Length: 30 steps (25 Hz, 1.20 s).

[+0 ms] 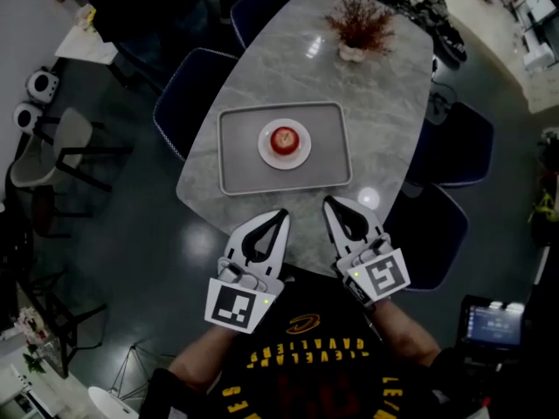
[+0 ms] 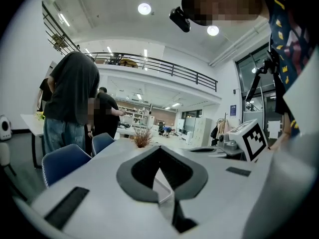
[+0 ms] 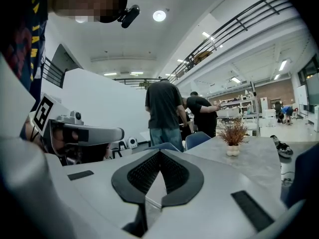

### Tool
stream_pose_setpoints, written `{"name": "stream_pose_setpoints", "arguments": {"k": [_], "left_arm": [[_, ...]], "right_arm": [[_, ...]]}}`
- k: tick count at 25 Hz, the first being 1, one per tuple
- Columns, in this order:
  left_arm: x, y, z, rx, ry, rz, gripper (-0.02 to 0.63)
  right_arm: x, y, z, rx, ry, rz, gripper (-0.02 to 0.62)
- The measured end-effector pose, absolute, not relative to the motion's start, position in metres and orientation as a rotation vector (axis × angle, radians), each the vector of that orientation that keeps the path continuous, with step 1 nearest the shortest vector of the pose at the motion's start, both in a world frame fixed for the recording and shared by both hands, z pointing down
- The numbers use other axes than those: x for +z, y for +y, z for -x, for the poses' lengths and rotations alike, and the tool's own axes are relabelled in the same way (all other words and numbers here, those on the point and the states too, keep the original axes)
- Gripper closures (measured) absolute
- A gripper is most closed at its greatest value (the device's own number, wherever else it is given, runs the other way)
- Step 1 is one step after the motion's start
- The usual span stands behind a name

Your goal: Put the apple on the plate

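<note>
In the head view a red apple [image 1: 283,140] sits on a small white plate [image 1: 301,154] in the middle of a grey tray [image 1: 240,147] on the marble table [image 1: 384,103]. My left gripper [image 1: 281,216] and right gripper [image 1: 330,202] hover side by side over the table's near edge, a little short of the tray. Both are shut with nothing between the jaws. In the left gripper view my left gripper [image 2: 159,148] points level across the table, and in the right gripper view my right gripper [image 3: 159,153] does the same. The apple is hidden in both gripper views.
A potted dried plant [image 1: 358,24] stands at the table's far end. Blue chairs [image 1: 188,94] line both sides, one [image 1: 432,230] beside my right gripper. Two people [image 3: 167,113] stand beyond the far left corner. A stand and cables [image 1: 441,37] lie past the far right corner.
</note>
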<state>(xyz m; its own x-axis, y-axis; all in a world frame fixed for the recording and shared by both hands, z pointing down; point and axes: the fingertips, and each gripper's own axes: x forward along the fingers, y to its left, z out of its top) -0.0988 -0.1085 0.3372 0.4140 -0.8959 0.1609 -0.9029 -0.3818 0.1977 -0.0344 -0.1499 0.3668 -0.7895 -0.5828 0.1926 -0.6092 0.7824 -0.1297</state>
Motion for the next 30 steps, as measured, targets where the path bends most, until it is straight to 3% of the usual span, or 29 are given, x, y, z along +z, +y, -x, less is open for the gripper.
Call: {"name": "stream_pose_setpoints", "arguments": {"k": [9,30], "left_arm": [[0.33,-0.081,0.114,0.003,-1.516,-2.471,0.604],[0.309,-0.04,0.125,-0.02,-1.45,-2.603,0.604]], "right_arm": [[0.356,-0.11,0.057,0.36,-2.856,-0.982,0.589],[0.317,-0.069,0.078,0.167,-2.911,-1.053,0.589]]}}
